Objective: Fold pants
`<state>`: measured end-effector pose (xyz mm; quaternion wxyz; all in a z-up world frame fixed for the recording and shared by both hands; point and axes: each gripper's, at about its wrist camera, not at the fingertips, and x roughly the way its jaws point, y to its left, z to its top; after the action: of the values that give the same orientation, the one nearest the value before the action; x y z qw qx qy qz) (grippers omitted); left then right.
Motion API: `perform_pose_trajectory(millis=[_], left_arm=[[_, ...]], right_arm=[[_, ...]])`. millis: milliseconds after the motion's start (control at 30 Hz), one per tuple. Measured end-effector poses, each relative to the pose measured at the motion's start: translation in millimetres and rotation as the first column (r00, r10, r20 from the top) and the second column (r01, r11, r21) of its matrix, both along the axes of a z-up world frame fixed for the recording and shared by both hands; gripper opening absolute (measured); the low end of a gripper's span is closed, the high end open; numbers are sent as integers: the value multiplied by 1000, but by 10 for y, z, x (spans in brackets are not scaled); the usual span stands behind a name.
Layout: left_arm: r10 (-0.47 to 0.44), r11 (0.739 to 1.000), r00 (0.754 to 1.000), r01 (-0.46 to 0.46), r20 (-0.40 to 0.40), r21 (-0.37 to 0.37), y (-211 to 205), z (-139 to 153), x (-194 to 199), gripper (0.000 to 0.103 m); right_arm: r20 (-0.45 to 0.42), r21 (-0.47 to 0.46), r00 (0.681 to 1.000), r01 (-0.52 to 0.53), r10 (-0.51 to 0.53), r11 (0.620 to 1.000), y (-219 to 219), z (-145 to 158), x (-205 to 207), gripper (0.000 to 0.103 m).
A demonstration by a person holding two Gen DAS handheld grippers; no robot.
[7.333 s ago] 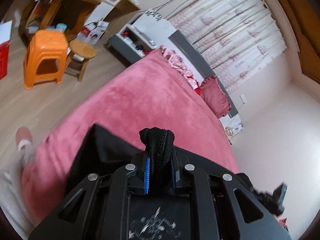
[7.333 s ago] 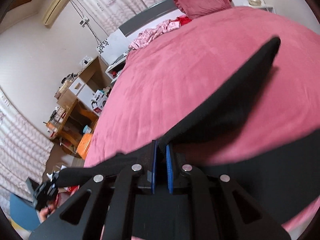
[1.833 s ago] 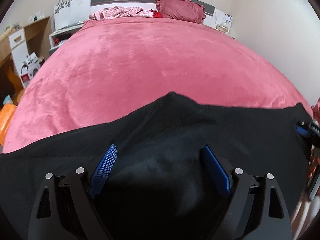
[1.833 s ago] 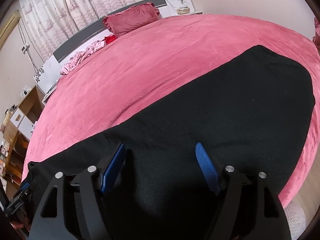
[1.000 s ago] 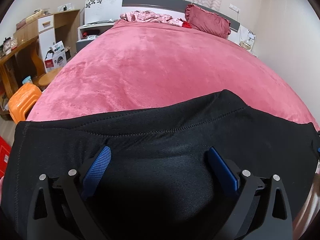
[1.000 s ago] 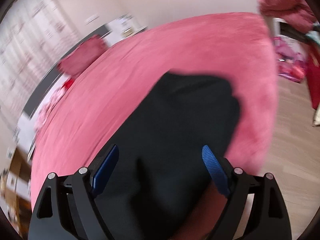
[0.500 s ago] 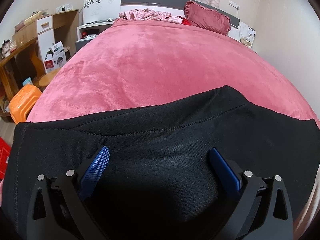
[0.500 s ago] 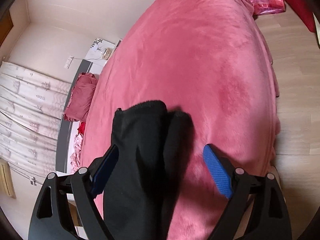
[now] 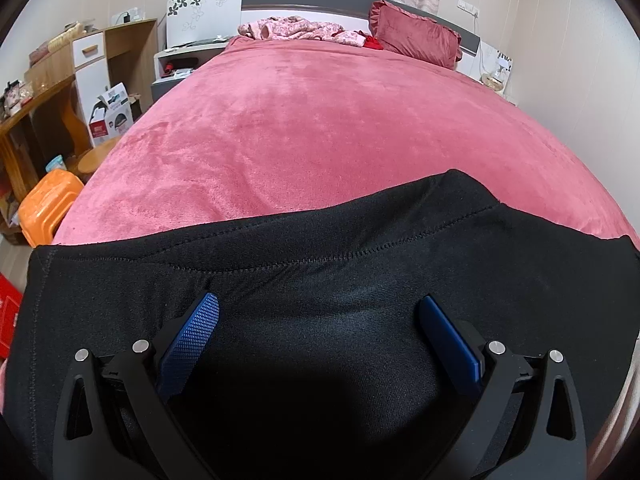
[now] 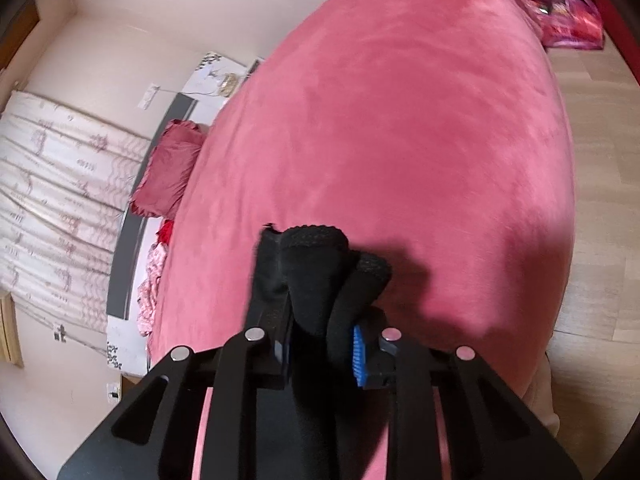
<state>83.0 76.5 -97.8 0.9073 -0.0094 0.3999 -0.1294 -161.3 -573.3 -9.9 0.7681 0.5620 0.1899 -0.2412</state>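
Black fabric fills the lower half of the left wrist view: the pants [image 9: 320,280] lie spread flat across the near end of the bed [image 9: 320,120], with a stitched seam curving from side to side and 1 edge rising to a low peak right of centre. At the far left of that view stand a wooden desk [image 9: 48,96] with a white drawer front, a cardboard box [image 9: 112,116] on the floor, a small round wooden stool [image 9: 96,158] and an orange plastic stool [image 9: 48,208]. Further right, the pink plush bedcover runs back to a grey and white headboard [image 9: 304,0], where a crumpled pink floral garment [image 9: 296,32] and a dark red pillow [image 9: 416,40] rest. The left gripper [image 9: 316,320] hovers over the pants with its jaws spread wide, the 2 blue pads well apart and nothing pinched between them.

In the right wrist view, patterned curtains [image 10: 52,184] hang at the left, the same pillow sits by the headboard, and the bed sweeps across the middle. The right gripper [image 10: 320,344] is closing its jaws on a bunched end of the pants, the black cloth bulging up from between the blue pads. Wooden floor [image 10: 600,200] shows at the right, with a pink bag [image 10: 560,12] in the upper corner.
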Motion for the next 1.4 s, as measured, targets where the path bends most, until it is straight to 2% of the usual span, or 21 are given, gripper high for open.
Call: perform_pose_trajectory(millis=[200,367,500,600,633,700,767,833,967,1000,1100,1167,1267,1300,1400], left_arm=[[14,999,1000,-14,25,-32,56,53,-49,99],[132,988,988,-125,85,-86,258,210,-161,99],[230,973,965,-224,124,-64,410,297,-192,99],[283,957,956,-276,79,-85,543,241,-154,99],[299,950,954,-294,37,-102,594,182,-120,99],[308,943,951,-307,-13,-128,665,99,-83,99],[308,943,952,-304,2,-134,674,113,-107,99],[305,947,952,-302,7,-112,642,105,-117,99],[301,948,954,-298,7,-111,633,93,-123,99],[300,948,954,-298,7,-115,634,89,-123,99],[299,947,954,-296,7,-125,651,81,-113,99],[298,948,955,-295,7,-121,646,76,-112,99],[298,949,955,-295,5,-107,637,69,-104,100],[297,950,955,-295,4,-100,622,68,-99,100],[297,951,955,-296,1,-86,599,63,-99,100]], right_arm=[[54,-70,995,-78,82,994,218,458,76,20],[81,-172,983,-150,166,974,565,915,137,20],[101,-253,964,-214,245,944,936,1188,226,20],[134,-290,936,-278,326,916,1270,1312,278,20],[147,-295,924,-300,353,907,1378,1347,285,20],[176,-312,888,-359,425,880,1646,1411,364,20],[188,-335,851,-414,491,846,1873,1439,474,20],[175,-363,802,-486,571,795,2169,1445,591,20],[77,-435,692,-625,718,648,2791,1398,856,20],[54,-441,651,-665,757,603,2967,1350,921,20],[31,-413,569,-742,822,528,3315,1195,1069,20],[15,-379,532,-780,846,497,3486,1060,1150,21],[-23,-349,461,-835,887,425,3783,872,1254,21],[-48,-346,427,-855,903,386,3907,789,1292,22],[-160,-332,359,-897,919,293,4209,531,1365,29]])
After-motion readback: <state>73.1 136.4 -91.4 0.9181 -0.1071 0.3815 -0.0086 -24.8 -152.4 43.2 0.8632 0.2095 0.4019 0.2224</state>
